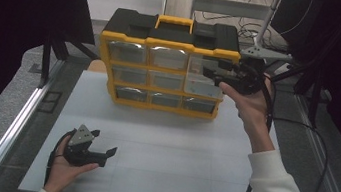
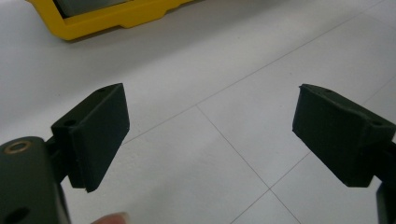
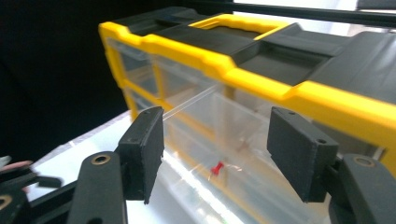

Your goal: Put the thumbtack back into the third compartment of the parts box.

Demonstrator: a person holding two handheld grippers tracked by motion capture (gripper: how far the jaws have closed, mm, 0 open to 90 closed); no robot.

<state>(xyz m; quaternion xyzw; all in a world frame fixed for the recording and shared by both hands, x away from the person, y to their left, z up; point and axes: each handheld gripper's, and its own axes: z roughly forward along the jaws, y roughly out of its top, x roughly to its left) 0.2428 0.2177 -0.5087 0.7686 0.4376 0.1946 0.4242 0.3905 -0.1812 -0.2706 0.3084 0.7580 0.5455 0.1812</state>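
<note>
The right tool (image 3: 215, 154) is held open at a pulled-out drawer (image 3: 219, 140) holding a red pin (image 3: 216, 168). The left tool (image 2: 210, 135) rests open over the tabletop (image 2: 224, 84). A reach for the pin seems next.

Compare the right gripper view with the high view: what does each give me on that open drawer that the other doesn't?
Right gripper view: a small red pushpin lies inside the pulled-out clear drawer, just beyond the right gripper, whose jaws stand open with nothing between them.

High view: the whole layout, with the organizer standing at the far end of the white table and the left gripper open, low over the near left of the table.

Both: the yellow-and-black organizer with its handle, and the right gripper at its top right drawer.
</note>
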